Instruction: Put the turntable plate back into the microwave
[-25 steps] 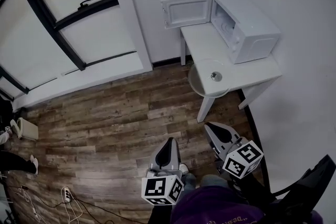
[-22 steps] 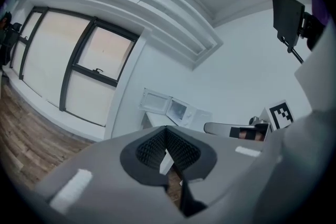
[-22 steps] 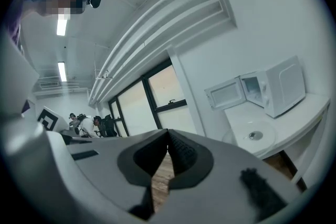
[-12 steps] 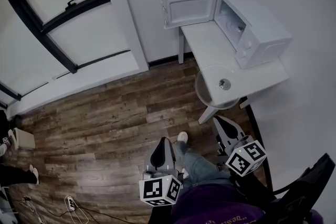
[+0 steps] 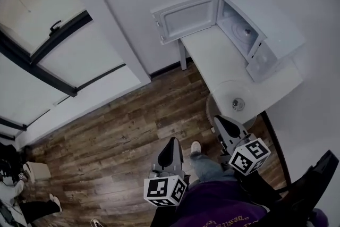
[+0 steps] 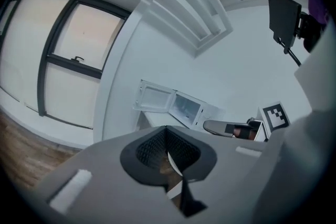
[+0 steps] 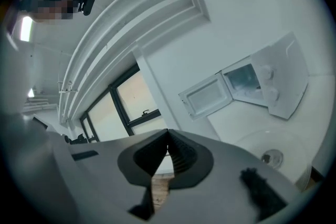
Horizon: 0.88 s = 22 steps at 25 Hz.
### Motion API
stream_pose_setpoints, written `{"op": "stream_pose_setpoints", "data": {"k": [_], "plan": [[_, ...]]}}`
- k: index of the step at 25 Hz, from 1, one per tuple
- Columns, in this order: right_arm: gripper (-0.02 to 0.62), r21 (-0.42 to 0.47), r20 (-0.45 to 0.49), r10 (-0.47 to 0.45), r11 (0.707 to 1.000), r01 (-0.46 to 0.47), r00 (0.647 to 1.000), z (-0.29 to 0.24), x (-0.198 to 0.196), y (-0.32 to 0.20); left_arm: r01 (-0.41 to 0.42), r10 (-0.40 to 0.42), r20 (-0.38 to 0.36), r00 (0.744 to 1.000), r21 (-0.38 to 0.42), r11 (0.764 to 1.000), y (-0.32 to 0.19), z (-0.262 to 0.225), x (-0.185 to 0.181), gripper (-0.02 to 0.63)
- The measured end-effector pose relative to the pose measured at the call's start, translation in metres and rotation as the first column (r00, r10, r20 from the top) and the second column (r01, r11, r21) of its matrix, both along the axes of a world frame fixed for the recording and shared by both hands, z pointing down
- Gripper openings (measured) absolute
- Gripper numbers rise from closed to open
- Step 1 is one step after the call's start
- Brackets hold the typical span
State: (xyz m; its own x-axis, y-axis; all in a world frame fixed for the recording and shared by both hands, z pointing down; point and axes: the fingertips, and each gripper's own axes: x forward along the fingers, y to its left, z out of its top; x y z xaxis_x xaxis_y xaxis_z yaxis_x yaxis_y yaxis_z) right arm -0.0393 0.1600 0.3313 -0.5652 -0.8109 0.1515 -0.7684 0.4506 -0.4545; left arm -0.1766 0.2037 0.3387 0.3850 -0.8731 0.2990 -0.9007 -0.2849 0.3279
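Against the far wall stands a white table (image 5: 210,56), and on its right end a white microwave (image 5: 276,34). Left of the table, a large dark-framed window (image 5: 50,42) fills the wall above a wood-plank floor (image 5: 117,130). At the lower left corner of the head view, part of another person (image 5: 21,204) is visible. A dark frame (image 5: 311,186), not identifiable, crosses the lower right corner.

The microwave door (image 5: 186,18) is swung fully open to the left, its inner face turned towards the room, and it hangs beyond the table's far left edge. It leaves the cavity (image 5: 239,24) open to view. Inside the cavity a small round fitting shows on the floor.

The turntable plate (image 5: 227,97), clear glass with a hub at its middle, lies flat on the near end of the table, outside the microwave. Its near rim overhangs the table's edge.

Both tongs are held low in front of the person's body and point towards the table. The left gripper (image 5: 172,141) is over the floor, well apart from the plate. The right gripper (image 5: 218,119) has its tip near the plate's overhanging rim, apart from it. The wearer's shoe (image 5: 195,146) rests on the floor between them. In each gripper view the jaws are pressed together with nothing between them.
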Motion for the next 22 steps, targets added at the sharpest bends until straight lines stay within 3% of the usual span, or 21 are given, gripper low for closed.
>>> {"op": "stream_pose_setpoints", "data": {"k": [3,6,13,17,22], "plan": [[0.009,-0.009,0.018,0.073,0.997,-0.072,0.997,0.001,0.019,-0.029,-0.111,0.111,0.009,0.994,-0.021,0.994,-0.042,0.004,0.022,0.006],[0.009,-0.039,0.082,0.154,0.988,-0.151,0.985,0.006,0.038,-0.044,-0.227,0.228,0.021,0.973,-0.058,0.972,-0.073,0.016,0.043,0.006],[0.009,-0.074,0.031,0.287,0.956,-0.284,0.958,0.016,0.086,-0.047,-0.407,0.408,-0.009,0.913,-0.105,0.907,-0.106,0.031,0.101,0.006],[0.009,-0.101,0.018,0.384,0.919,-0.38,0.923,0.024,0.117,-0.033,-0.509,0.51,-0.026,0.86,-0.128,0.851,-0.107,0.039,0.133,0.006],[0.009,-0.139,-0.044,0.541,0.829,-0.541,0.84,0.041,0.145,-0.017,-0.652,0.656,-0.014,0.755,-0.13,0.747,-0.109,0.041,0.167,0.006]]}}
